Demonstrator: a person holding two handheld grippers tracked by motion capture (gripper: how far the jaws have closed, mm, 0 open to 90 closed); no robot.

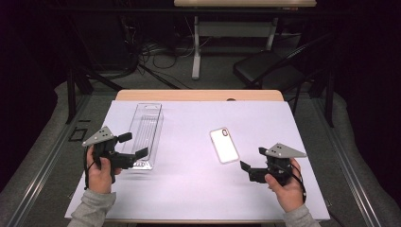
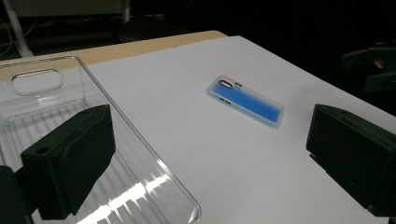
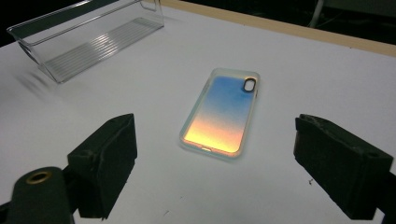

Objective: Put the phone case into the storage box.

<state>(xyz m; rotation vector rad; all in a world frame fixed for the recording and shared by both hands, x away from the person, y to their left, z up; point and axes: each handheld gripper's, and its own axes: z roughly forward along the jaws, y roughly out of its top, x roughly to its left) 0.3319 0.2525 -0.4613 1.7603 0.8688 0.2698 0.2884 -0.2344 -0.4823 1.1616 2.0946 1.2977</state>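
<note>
High view: a white sheet covers a wooden table; on it lie a clear plastic tray, long and ribbed, toward the left, and a phone case, flat and slightly angled, right of centre. No brand, label or writing can be read on either item. Left gripper, held in the person's left hand, points right with jaws spread apart, nothing between them; its far jaw hangs over the near end of the tray. Right gripper, held in the right hand, points left with jaws wide apart and empty, just beside the near end of the phone case, not touching it. Both forearms, in grey sleeves, enter from the bottom edge. Left gripper view: two black jaws stand far apart, the left one above the tray's ribbed floor; the phone case lies well beyond, showing blue, camera cut-out toward the far end. Right gripper view: jaws wide, phone case lying on the sheet between and ahead of them, blue shading to orange, untouched; tray farther off at upper left.
</note>
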